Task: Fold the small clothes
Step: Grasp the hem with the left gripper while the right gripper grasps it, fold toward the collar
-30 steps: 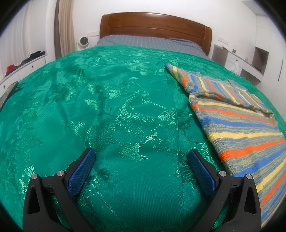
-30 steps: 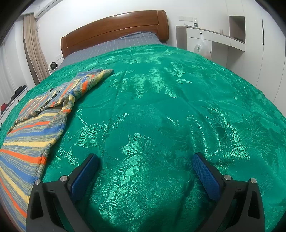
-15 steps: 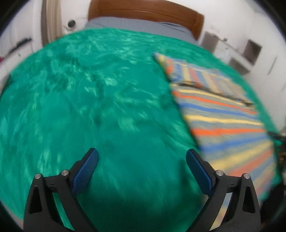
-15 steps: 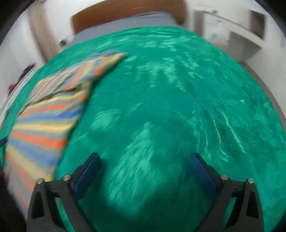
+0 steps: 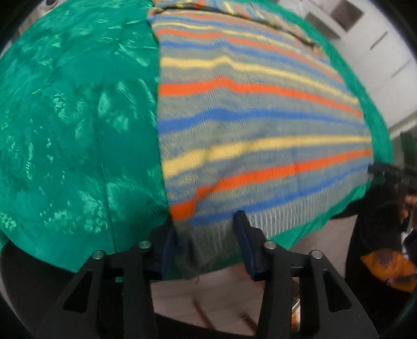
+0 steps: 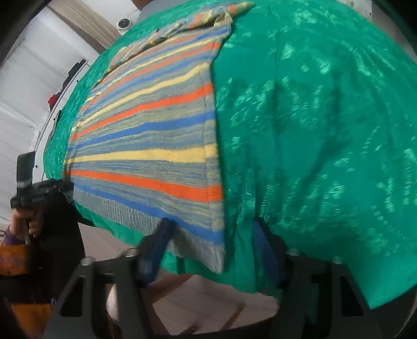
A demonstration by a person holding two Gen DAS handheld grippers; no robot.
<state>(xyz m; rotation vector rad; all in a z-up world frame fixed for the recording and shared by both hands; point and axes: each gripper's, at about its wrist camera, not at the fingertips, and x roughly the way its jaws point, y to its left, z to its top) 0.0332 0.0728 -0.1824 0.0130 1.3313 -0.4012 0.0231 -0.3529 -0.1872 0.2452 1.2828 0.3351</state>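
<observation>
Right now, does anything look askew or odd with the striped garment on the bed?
Nothing looks damaged. The striped sweater lies flat on the green bedspread, but its ribbed hem hangs slightly over the bed's near edge. A sleeve is folded across the far end. The left hand-held gripper and right hand-held gripper straddle the hem corners.

A home bedroom: a bed under a green brocade bedspread fills the view, with a curtain at 11 o'clock and white built-in cabinets at 1 o'clock.
</observation>
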